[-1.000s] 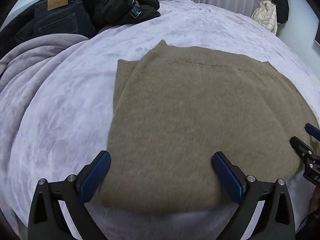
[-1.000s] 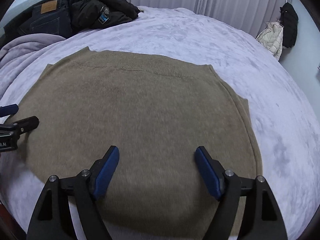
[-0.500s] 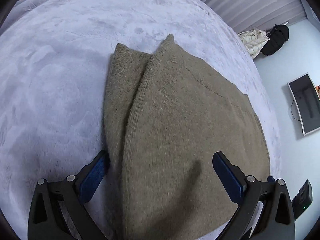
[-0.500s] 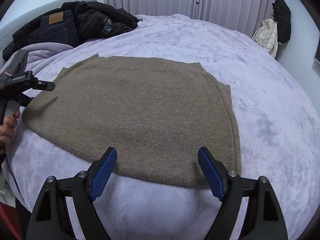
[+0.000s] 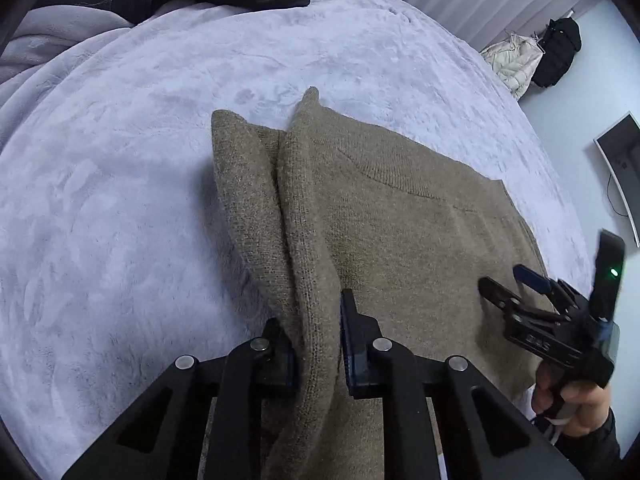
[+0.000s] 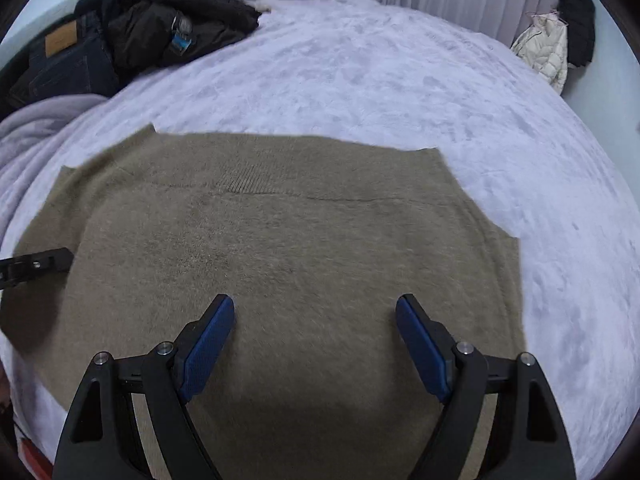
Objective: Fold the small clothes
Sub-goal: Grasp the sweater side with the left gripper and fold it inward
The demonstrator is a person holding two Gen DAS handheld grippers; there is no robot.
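Observation:
A tan knitted sweater (image 5: 400,220) lies flat on the pale lilac bed, sleeves folded in; it also fills the right wrist view (image 6: 280,260). My left gripper (image 5: 316,344) is shut on the sweater's left side edge, which bunches into a ridge between the pads. My right gripper (image 6: 316,344) is open, hovering just above the near part of the sweater with nothing between its pads. The right gripper also shows at the right in the left wrist view (image 5: 508,284), and a tip of the left gripper shows at the left edge of the right wrist view (image 6: 40,262).
The lilac bedspread (image 6: 400,80) stretches far beyond the sweater. A pile of dark jeans and black jackets (image 6: 132,36) lies at the far left corner. A grey blanket (image 6: 36,120) bunches at the left. Coats (image 6: 552,48) hang at the right wall.
My left gripper has closed from wide open onto the sweater's left edge. My right gripper has moved forward, back over the sweater, still open.

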